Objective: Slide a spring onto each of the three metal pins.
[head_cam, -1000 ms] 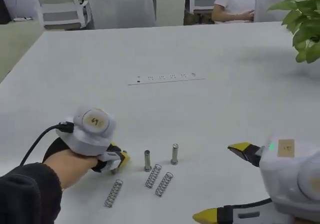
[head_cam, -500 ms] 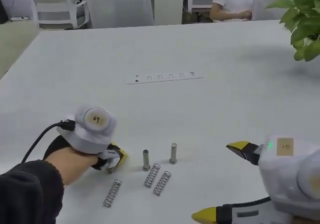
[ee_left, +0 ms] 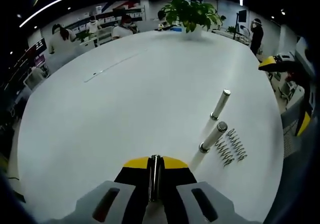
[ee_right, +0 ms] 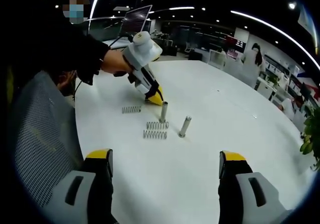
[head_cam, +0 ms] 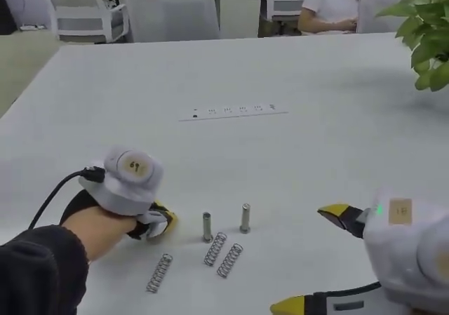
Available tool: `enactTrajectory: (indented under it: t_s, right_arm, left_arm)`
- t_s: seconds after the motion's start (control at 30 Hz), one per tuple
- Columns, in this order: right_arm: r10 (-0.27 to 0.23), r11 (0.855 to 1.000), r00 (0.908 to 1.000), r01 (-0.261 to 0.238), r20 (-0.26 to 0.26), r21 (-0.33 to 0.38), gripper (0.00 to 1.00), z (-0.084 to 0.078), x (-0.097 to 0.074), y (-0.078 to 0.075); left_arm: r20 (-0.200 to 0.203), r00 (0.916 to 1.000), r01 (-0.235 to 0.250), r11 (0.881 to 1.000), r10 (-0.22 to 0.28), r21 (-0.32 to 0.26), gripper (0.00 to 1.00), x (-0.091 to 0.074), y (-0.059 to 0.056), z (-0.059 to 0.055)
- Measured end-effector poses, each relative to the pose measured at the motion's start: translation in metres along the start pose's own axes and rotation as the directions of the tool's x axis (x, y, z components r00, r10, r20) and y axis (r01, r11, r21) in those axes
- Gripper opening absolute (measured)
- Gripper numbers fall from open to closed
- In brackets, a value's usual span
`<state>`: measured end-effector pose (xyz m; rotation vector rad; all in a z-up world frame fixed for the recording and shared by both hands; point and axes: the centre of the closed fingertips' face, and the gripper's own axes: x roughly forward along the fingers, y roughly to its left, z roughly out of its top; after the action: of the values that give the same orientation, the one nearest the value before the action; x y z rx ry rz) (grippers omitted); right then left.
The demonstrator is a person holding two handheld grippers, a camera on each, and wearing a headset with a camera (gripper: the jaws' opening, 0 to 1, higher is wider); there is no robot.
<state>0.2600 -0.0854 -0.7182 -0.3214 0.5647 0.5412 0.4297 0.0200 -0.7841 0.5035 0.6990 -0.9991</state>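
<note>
Two metal pins (head_cam: 207,226) (head_cam: 245,217) stand upright on the white table (head_cam: 280,153). Three loose springs (head_cam: 160,271) (head_cam: 215,248) (head_cam: 229,259) lie flat just in front of them. My left gripper (head_cam: 160,224) rests low on the table left of the pins, and its yellow jaws are shut on a third metal pin (ee_left: 155,176). In the left gripper view the standing pins (ee_left: 213,135) (ee_left: 220,104) and springs (ee_left: 230,146) lie ahead to the right. My right gripper (head_cam: 309,259) hovers open at the lower right with nothing in it; in its own view (ee_right: 165,159) it faces the pins (ee_right: 163,112) (ee_right: 185,126).
A strip of power sockets (head_cam: 233,110) is set into the table's middle. A potted plant (head_cam: 424,27) stands at the far right. Chairs and a seated person (head_cam: 330,6) are beyond the far edge. A mesh chair (ee_right: 40,149) is beside the table.
</note>
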Motion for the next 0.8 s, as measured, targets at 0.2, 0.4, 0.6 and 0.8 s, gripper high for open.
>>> enactTrajectory:
  t_s: [0.2, 0.4, 0.6, 0.8]
  right_arm:
    - [-0.002, 1.000, 1.0000, 0.002, 0.004, -0.001, 0.86, 0.0008, -0.0007, 0.0002]
    - [-0.004, 1.000, 1.0000, 0.004, 0.008, -0.002, 0.86, 0.0018, -0.0009, -0.0007]
    - [-0.003, 1.000, 1.0000, 0.003, 0.006, -0.002, 0.85, 0.0012, -0.0010, -0.0009]
    - [-0.004, 1.000, 1.0000, 0.004, 0.005, -0.001, 0.84, 0.0010, -0.0014, -0.0013]
  left_arm:
    - [-0.019, 0.9998, -0.001, 1.000, 0.002, 0.028, 0.00, 0.0018, -0.0027, -0.0036]
    - [-0.026, 0.9997, -0.001, 0.998, 0.002, 0.058, 0.00, 0.0022, -0.0029, -0.0027]
    - [-0.028, 0.9996, -0.001, 0.997, 0.003, 0.076, 0.02, 0.0040, -0.0030, -0.0009]
    - [-0.031, 0.9995, 0.009, 0.997, -0.007, 0.073, 0.02, 0.0060, -0.0066, -0.0011]
